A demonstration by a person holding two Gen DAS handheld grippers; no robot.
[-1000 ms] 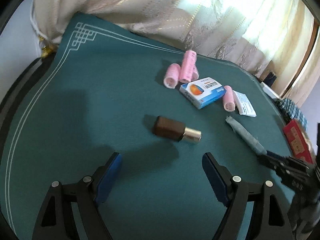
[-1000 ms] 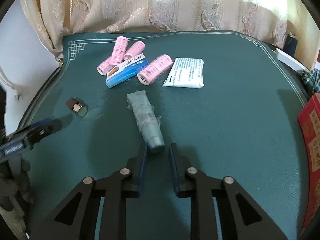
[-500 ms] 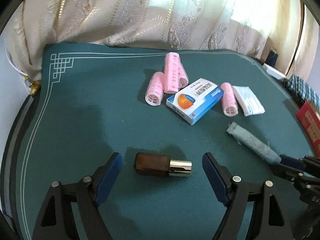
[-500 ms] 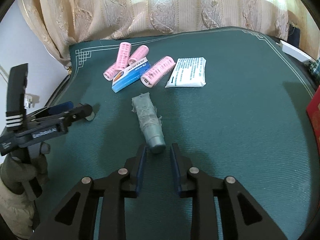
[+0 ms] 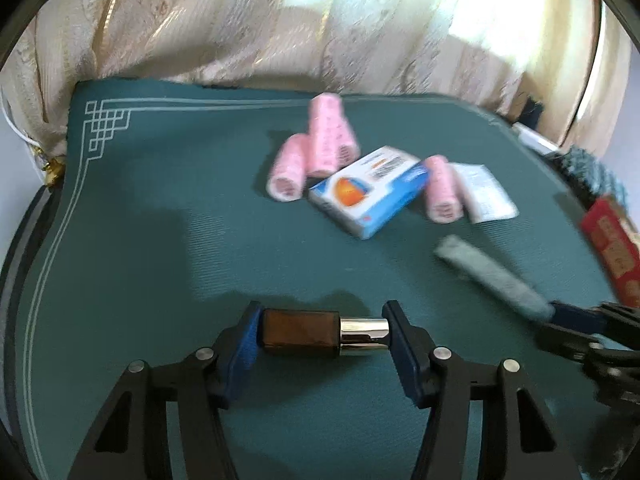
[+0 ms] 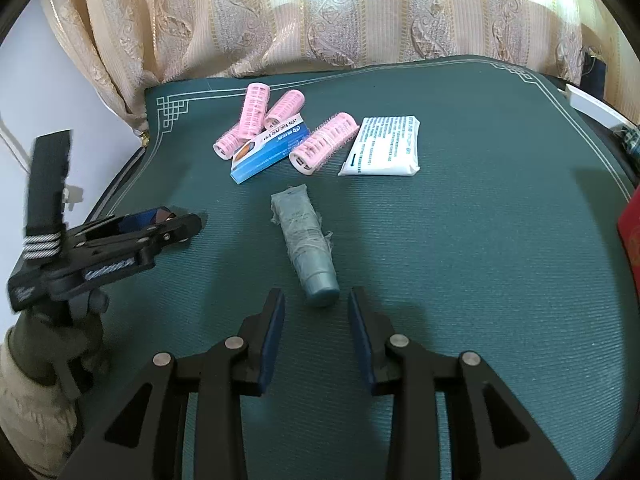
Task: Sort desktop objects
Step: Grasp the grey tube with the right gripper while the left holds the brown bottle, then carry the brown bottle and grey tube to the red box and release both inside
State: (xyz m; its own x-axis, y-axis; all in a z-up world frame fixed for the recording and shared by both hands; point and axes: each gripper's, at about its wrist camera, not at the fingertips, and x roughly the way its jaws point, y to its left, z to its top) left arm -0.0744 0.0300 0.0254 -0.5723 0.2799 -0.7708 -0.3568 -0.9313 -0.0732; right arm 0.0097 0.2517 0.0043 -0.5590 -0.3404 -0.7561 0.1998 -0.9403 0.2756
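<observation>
My left gripper [image 5: 320, 330] is shut on a brown bottle with a silver cap [image 5: 312, 332], held end to end on the green mat [image 5: 160, 240]. The left gripper also shows in the right wrist view [image 6: 176, 228], where it hides the bottle. My right gripper [image 6: 316, 312] is open, its pads on either side of the cap end of a grey-green tube [image 6: 306, 244] without touching it. The tube also shows in the left wrist view [image 5: 492, 276]. Behind lie several pink hair rollers [image 6: 324, 142], a blue and white box [image 6: 270, 148] and a white packet [image 6: 384, 146].
A cream curtain [image 6: 320, 12] hangs behind the mat. A red box [image 6: 630, 236] sits at the right edge. A white object [image 6: 592, 106] lies at the far right corner. The mat's left edge [image 6: 120, 184] drops off near the left gripper.
My left gripper has moved forward and closed on the brown bottle. My right gripper has opened a little wider around the tube's cap end.
</observation>
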